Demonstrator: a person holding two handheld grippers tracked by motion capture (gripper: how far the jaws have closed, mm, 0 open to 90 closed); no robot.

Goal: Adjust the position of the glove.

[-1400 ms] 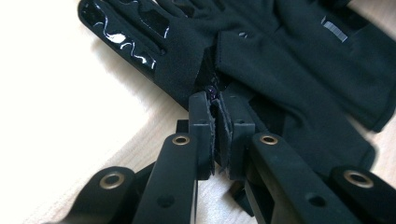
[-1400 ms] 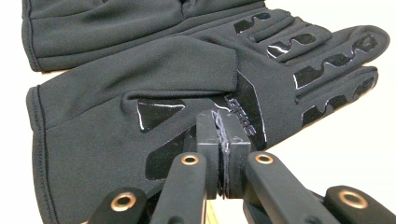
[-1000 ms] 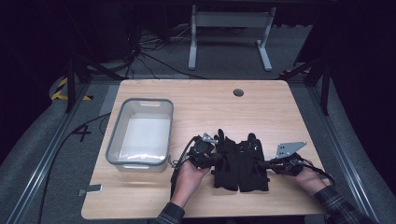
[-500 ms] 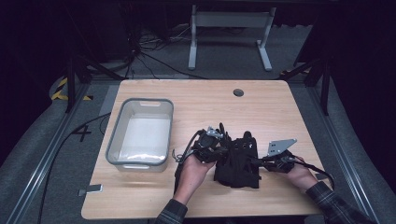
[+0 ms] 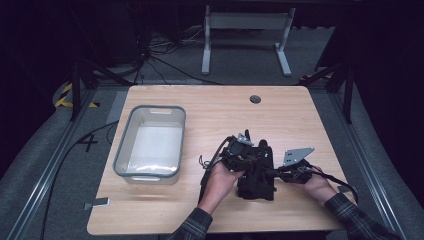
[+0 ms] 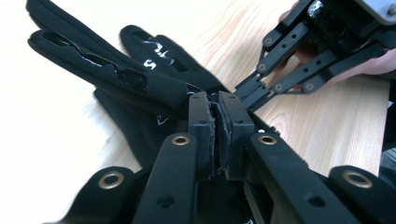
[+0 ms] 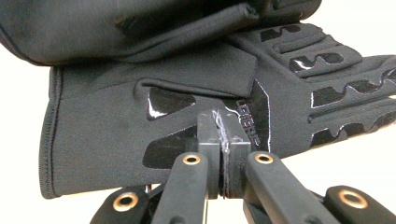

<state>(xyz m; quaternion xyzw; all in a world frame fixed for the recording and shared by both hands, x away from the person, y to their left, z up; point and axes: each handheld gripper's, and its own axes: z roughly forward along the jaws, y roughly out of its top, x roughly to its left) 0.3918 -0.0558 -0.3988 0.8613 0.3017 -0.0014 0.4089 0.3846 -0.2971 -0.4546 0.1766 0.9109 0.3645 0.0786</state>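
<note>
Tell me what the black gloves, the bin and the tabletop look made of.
Gloves: soft matte black fabric, probably a knit or synthetic, judging by the stitched cuff hem, with glossy rubbery patches that catch the light. Bin: translucent plastic, cloudy walls with a grey rim. Tabletop: light wood or wood-look laminate; the grain shows, but which of the two cannot be told.

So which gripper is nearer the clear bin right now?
Left. The left gripper is at the gloves, to the right of the clear bin; the right gripper sits farther right.
</note>
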